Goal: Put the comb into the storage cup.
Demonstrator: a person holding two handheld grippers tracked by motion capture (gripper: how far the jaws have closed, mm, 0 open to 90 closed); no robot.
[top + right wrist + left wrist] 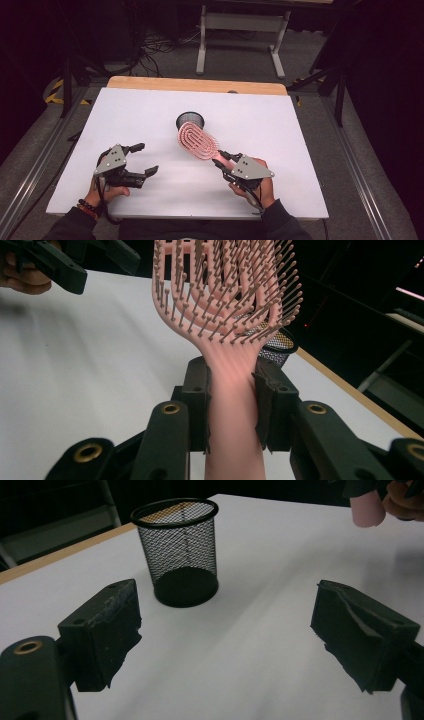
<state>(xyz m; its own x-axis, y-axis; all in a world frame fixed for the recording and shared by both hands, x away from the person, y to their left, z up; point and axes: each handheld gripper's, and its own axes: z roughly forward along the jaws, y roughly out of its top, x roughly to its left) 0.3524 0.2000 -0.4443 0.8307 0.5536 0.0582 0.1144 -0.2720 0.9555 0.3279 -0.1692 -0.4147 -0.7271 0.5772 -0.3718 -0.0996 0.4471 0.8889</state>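
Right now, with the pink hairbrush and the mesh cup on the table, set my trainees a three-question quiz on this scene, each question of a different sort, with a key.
1. True or false: the left gripper is shut on the mesh cup.
2. Which part of the pink hairbrush does the right gripper clamp? A bristle head, B handle, C nothing.
3. Fill in: the cup stands ____ on the white table.

Key: 1 false, its jaws are spread with nothing between; 2 B; 3 upright.
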